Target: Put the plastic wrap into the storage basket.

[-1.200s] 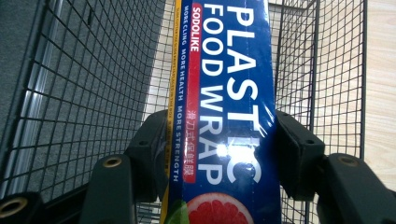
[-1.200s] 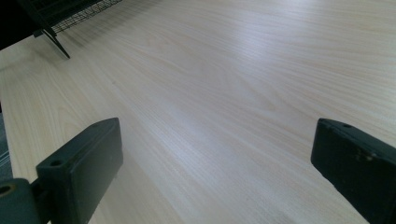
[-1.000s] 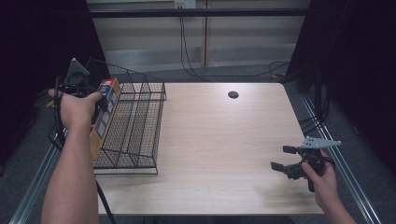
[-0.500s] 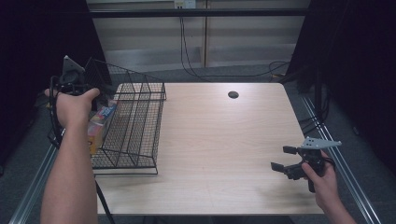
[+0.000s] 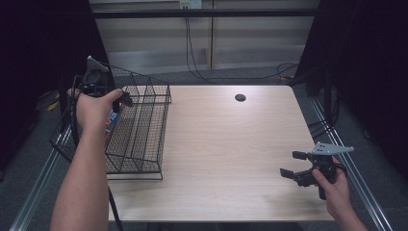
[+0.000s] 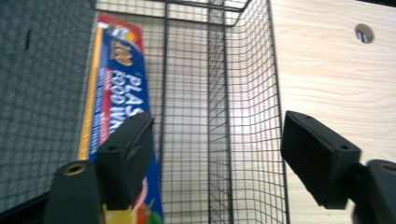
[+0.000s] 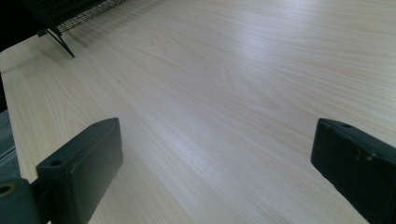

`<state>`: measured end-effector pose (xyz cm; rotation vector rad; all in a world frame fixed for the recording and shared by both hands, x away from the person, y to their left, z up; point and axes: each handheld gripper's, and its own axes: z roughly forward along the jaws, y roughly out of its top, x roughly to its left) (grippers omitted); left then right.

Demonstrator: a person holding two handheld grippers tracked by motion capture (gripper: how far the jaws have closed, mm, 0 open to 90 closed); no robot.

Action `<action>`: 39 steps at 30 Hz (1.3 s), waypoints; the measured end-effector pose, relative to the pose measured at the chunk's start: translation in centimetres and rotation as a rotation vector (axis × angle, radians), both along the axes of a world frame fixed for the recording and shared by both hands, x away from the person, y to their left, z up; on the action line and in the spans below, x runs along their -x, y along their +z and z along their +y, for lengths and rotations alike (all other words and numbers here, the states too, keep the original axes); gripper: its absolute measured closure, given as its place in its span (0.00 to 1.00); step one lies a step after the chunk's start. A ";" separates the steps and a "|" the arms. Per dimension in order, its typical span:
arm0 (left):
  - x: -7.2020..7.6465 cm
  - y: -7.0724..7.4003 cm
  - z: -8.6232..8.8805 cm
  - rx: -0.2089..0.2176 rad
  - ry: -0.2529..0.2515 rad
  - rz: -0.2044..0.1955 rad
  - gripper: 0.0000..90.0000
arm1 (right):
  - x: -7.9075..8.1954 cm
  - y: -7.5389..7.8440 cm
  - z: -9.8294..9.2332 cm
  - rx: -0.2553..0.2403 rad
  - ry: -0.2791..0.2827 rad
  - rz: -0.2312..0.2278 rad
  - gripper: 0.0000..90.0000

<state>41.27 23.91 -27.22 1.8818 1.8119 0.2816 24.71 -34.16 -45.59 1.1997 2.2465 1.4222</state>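
Having just been opening, the left gripper jaws stand apart above the wire basket, the plastic-wrap box lying released inside below the left finger; right gripper idles open, placement looks done.

The right hand-held gripper hangs just above the pale wooden bench, its two black jaws spread wide with nothing between them. Far across the bench, a corner of a black wire basket rests on the wood.

You're at a lab recording bench: a bare wooden table between black curtains, loose cables on the far floor.
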 end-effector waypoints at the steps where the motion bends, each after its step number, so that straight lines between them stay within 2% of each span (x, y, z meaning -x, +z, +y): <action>1: 0.0 -0.1 -0.1 0.000 -0.011 -0.007 0.26 | 0.0 0.0 0.0 0.000 0.003 0.002 0.02; 11: 0.3 -1.4 -1.4 0.039 -0.101 -0.020 0.22 | 0.0 0.0 0.2 0.003 0.012 0.002 0.02; 18: 0.6 -2.1 -2.5 0.034 -0.173 -0.019 0.19 | 0.0 0.0 0.3 0.006 0.016 0.000 0.02; 21: 0.8 -2.5 -2.8 0.055 -0.198 -0.020 0.18 | 0.0 0.0 0.3 0.010 0.020 0.002 0.02; 23: 0.9 -2.7 -3.0 0.054 -0.209 -0.021 0.18 | 0.0 0.0 0.2 0.009 0.018 0.002 0.02; 31: 1.3 -3.4 -3.9 0.073 -0.267 -0.046 0.16 | 0.0 -0.1 0.3 0.014 0.018 0.002 0.02; 33: 1.5 -3.6 -4.3 0.058 -0.290 -0.048 0.16 | 0.1 -0.1 0.4 0.016 0.018 0.005 0.02; 36: 1.8 -3.9 -4.8 0.070 -0.305 -0.058 0.16 | 0.1 -0.1 0.4 0.022 0.023 0.006 0.02; 37: 1.8 -3.9 -4.9 0.062 -0.320 -0.060 0.16 | 0.1 -0.1 0.5 0.022 0.021 0.006 0.02; 39: 1.9 -4.1 -5.2 0.068 -0.320 -0.063 0.16 | 0.1 -0.2 0.5 0.024 0.024 0.005 0.02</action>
